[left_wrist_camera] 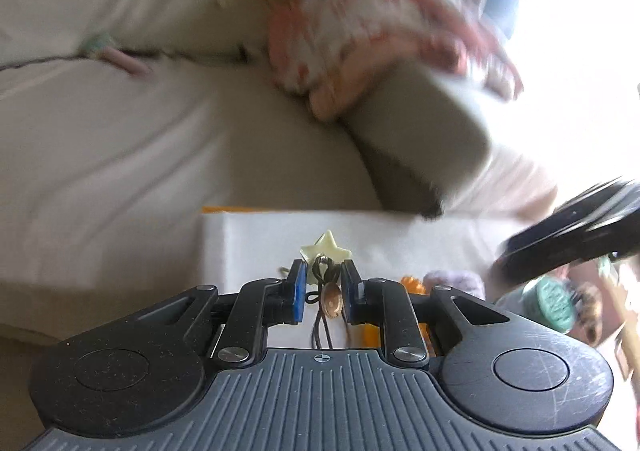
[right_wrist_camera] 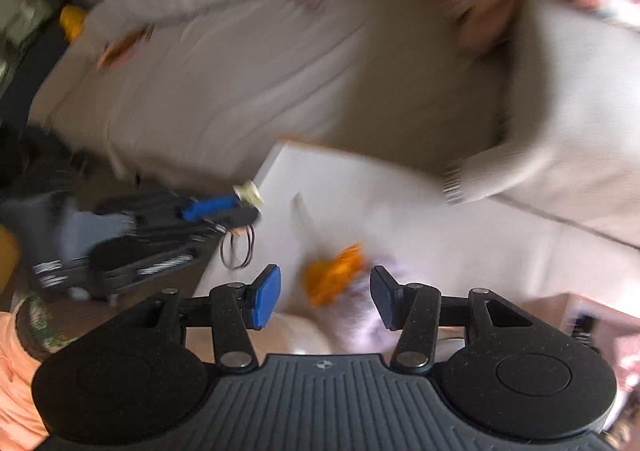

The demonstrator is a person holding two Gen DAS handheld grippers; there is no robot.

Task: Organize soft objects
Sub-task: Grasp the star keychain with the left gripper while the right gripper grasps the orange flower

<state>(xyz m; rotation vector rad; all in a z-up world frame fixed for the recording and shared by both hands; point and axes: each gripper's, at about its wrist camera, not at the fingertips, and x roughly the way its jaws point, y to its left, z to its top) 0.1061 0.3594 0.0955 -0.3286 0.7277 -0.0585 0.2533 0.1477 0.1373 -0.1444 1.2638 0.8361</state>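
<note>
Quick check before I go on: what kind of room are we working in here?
Probably a living room or bedroom at home: a big beige cushioned sofa or bed, a floral cushion on it, and a white box with small soft items.

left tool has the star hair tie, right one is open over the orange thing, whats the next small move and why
Probably lower the right tool a little and close it on the orange scrunchie. Its jaws stand open with that piece lying between and just beyond them on the white box, ungrasped. The left tool is already shut on the star hair tie, so it has no free grip. The frames are blurred, so this is a guess.
</note>
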